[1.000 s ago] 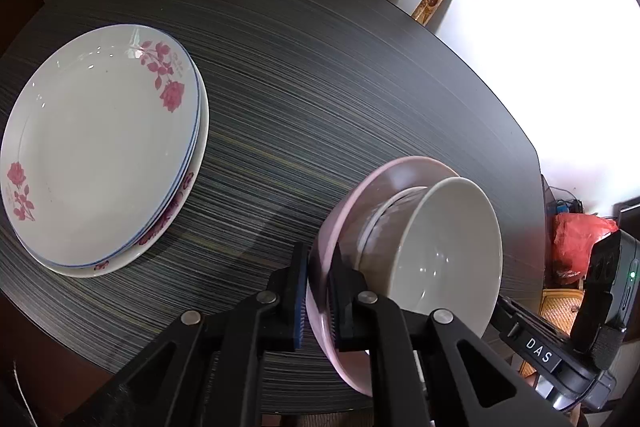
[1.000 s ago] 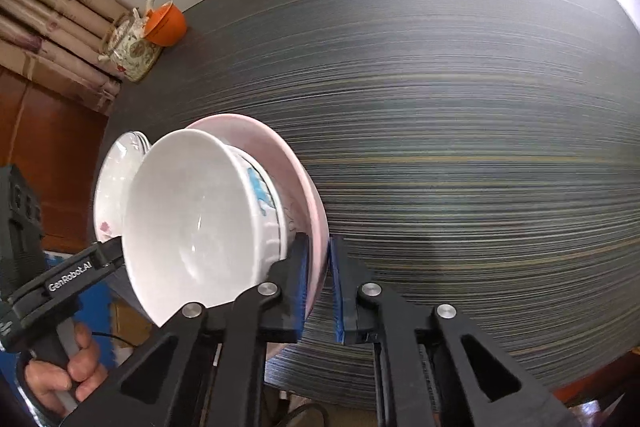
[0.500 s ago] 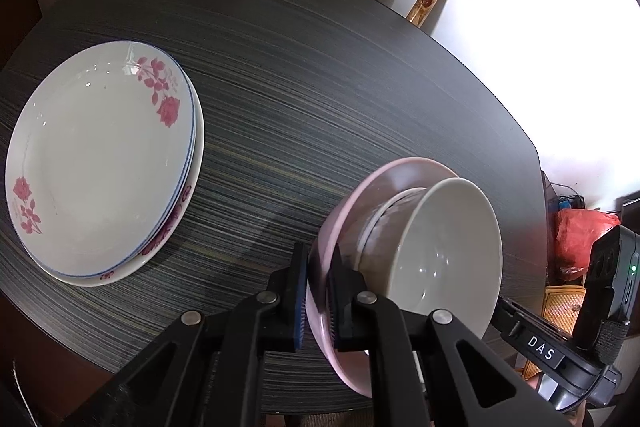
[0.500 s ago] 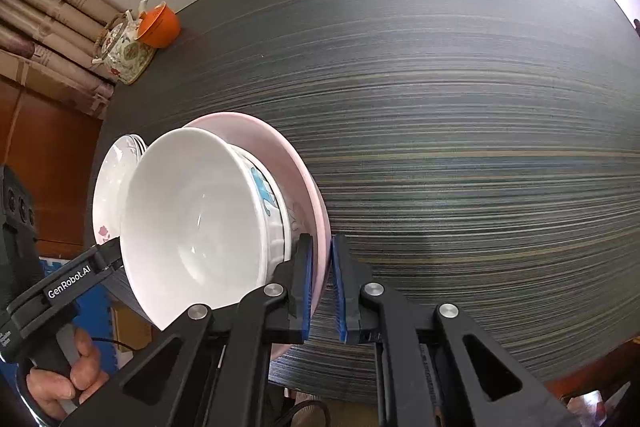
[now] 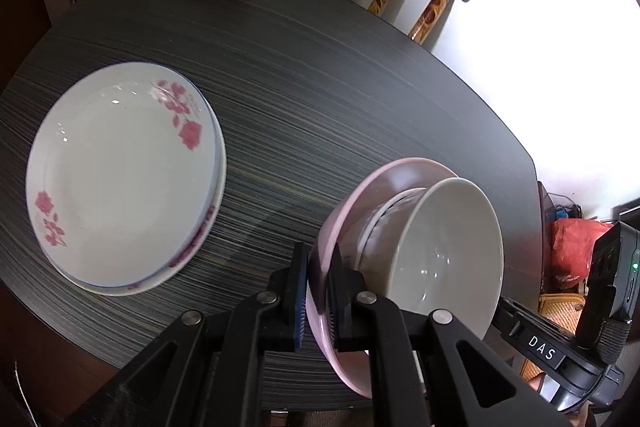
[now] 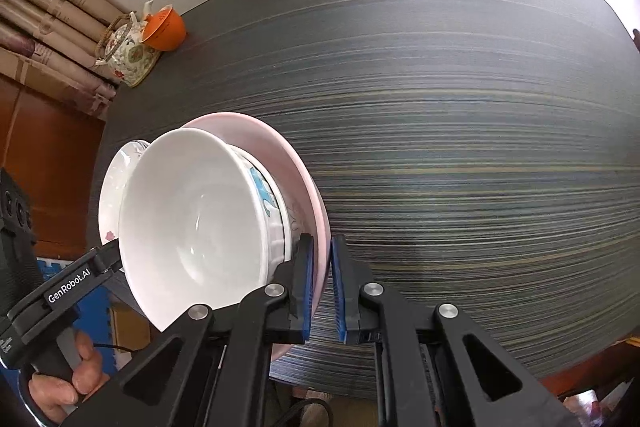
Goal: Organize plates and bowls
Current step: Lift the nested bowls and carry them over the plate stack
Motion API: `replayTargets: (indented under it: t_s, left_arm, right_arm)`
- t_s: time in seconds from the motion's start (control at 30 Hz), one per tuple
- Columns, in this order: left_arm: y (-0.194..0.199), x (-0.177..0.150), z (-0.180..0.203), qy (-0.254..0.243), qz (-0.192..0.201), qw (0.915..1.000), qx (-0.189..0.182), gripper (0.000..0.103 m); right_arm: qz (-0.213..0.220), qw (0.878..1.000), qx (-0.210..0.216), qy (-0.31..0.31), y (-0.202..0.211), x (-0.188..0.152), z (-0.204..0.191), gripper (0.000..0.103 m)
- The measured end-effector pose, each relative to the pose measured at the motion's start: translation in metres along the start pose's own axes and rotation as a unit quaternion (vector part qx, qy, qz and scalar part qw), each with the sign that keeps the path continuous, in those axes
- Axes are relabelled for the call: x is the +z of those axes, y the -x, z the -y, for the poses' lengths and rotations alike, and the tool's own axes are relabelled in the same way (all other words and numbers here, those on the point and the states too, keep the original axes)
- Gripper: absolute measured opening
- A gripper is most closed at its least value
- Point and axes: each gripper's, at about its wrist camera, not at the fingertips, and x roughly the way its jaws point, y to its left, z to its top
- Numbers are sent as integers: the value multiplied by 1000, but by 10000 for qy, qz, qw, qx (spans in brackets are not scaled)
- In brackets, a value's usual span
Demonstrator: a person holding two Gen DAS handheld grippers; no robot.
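Both tools (image 5: 319,293) (image 6: 319,289) on opposite rims of pink plate (image 5: 324,239).

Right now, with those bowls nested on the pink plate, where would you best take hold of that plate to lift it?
By its thin rim, from two opposite sides. The pink plate carries nested white bowls in its middle, so only the outer edge is free. The left gripper and right gripper each have their jaws pinched on that rim, one pad above and one below, which should keep the stack level.
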Motion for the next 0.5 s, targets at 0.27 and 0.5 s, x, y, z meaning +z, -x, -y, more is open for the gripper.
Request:
replayTargets:
  t_s: [0.27,0.5]
  left_arm:
    - [28,7,-15,72,237,9997,83,8]
    - [54,20,-37,154,449,9987,190,7]
  right_arm:
    - [64,9998,4,205,10,5,-27,10]
    - [98,9989,78,442,18,8,-58,10]
